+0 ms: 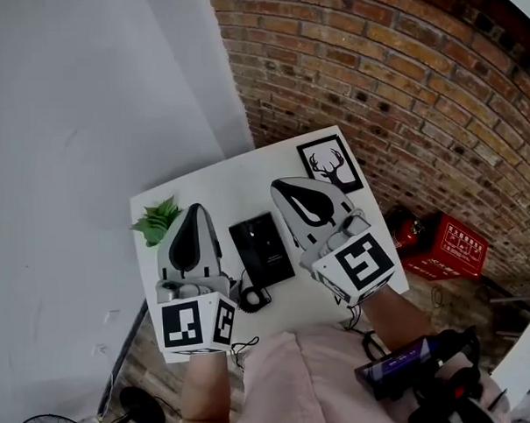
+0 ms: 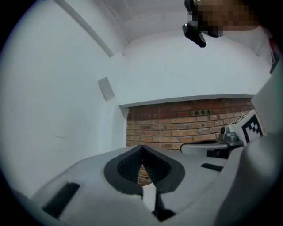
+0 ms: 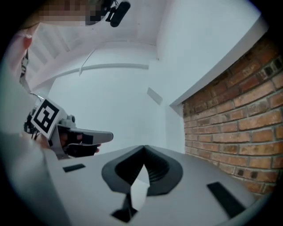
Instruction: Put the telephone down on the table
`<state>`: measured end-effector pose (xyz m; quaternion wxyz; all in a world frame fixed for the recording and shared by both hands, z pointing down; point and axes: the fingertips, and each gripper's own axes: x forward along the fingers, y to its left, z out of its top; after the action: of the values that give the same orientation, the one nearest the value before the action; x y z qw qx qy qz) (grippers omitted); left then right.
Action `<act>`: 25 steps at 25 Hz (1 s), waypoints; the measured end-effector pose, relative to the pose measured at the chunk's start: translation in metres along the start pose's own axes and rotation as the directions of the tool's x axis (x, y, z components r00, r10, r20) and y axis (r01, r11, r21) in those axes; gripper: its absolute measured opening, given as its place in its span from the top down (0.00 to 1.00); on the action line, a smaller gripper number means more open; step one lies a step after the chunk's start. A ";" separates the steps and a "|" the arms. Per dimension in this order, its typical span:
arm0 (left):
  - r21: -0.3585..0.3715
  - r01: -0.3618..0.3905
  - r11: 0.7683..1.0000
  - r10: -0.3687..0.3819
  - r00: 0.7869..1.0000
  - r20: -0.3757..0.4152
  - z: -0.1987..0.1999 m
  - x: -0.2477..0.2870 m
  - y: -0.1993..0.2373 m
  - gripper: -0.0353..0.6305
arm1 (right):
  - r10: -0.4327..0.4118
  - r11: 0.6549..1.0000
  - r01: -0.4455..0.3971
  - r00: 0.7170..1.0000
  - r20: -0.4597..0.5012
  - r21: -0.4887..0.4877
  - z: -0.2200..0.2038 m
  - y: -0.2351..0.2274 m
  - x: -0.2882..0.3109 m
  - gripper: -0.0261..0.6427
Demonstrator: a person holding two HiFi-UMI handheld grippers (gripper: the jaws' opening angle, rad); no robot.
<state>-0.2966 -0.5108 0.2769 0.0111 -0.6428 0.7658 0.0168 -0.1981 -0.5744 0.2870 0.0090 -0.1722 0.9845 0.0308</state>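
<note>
Telephone, black, lies flat on white worktop, between both claws; coiled cord at its near end. Green plant at left edge, deer picture at far right. Left claw and right claw pinched together, empty. Brick wall right, white wall left. Red crate right of worktop; print unreadable.

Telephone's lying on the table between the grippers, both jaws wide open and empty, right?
No: both jaws are shut, as the two gripper views show. The left gripper and right gripper are empty, with the telephone on the table between them.
</note>
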 end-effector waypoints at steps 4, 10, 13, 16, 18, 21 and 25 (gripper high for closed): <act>0.010 0.005 1.000 -0.005 1.000 0.013 0.008 -0.003 -0.004 0.94 | -0.007 1.000 0.007 1.000 0.016 -0.015 0.007 0.006 -0.004 0.95; 0.029 0.019 0.999 -0.020 1.000 0.021 0.011 -0.005 -0.010 0.94 | -0.016 1.000 0.017 1.000 0.026 -0.024 0.010 0.011 -0.007 0.96; 0.036 0.024 0.999 -0.025 1.000 0.018 0.011 -0.005 -0.013 0.94 | -0.018 0.999 0.019 0.999 0.029 -0.025 0.011 0.011 -0.008 0.95; 0.038 0.031 0.999 -0.032 0.999 0.012 0.009 -0.005 -0.014 0.94 | -0.019 1.000 0.019 1.000 0.022 -0.014 0.011 0.013 -0.008 0.95; 0.045 0.036 0.998 -0.036 0.999 0.009 0.008 -0.005 -0.014 0.94 | -0.019 1.000 0.020 1.000 0.024 -0.020 0.011 0.013 -0.008 0.96; 0.050 0.043 0.998 -0.043 0.999 0.004 0.007 -0.004 -0.015 0.94 | -0.023 1.000 0.023 1.000 0.020 -0.019 0.011 0.012 -0.007 0.96; 0.054 0.049 0.997 -0.049 0.999 -0.001 0.004 -0.003 -0.016 0.94 | -0.026 0.999 0.026 0.999 0.021 -0.021 0.010 0.010 -0.006 0.95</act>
<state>-0.2806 -0.5108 0.2730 0.0289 -0.6608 0.7500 -0.0042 -0.1955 -0.5621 0.2781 0.0176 -0.1848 0.9817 0.0430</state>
